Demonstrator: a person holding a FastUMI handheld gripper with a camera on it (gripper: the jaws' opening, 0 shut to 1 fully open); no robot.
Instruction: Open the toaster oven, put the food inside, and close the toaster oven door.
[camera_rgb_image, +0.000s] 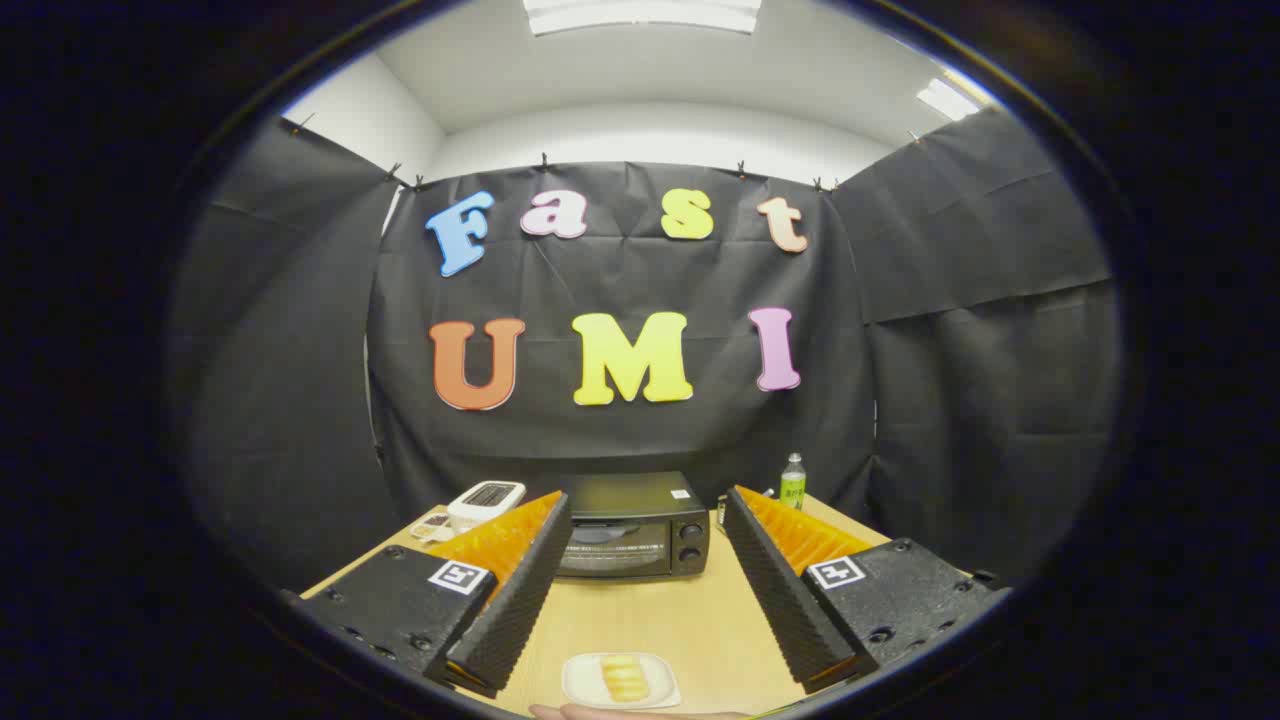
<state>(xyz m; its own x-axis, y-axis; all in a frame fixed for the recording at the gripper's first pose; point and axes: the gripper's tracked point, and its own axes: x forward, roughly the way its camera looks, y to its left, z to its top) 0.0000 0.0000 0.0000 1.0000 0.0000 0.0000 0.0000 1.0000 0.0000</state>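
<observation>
1. Gripper view: gripper (640, 500), two wedge-shaped fingers with ribbed inner faces, spread wide and holding nothing
2. Toaster oven (634, 525): boxy, dark, glass door shut, two round knobs at its 3 o'clock side; stands at 12 o'clock, beyond the fingertips, framed between them
3. Food (623, 677): pale yellow, oblong, on a white rounded plate (583, 683); at 6 o'clock, low between the fingers
4. Table (690, 620): smooth light wood
5. White toaster (486, 499) at 10 o'clock; green-labelled bottle (793, 481) at 2 o'clock
</observation>
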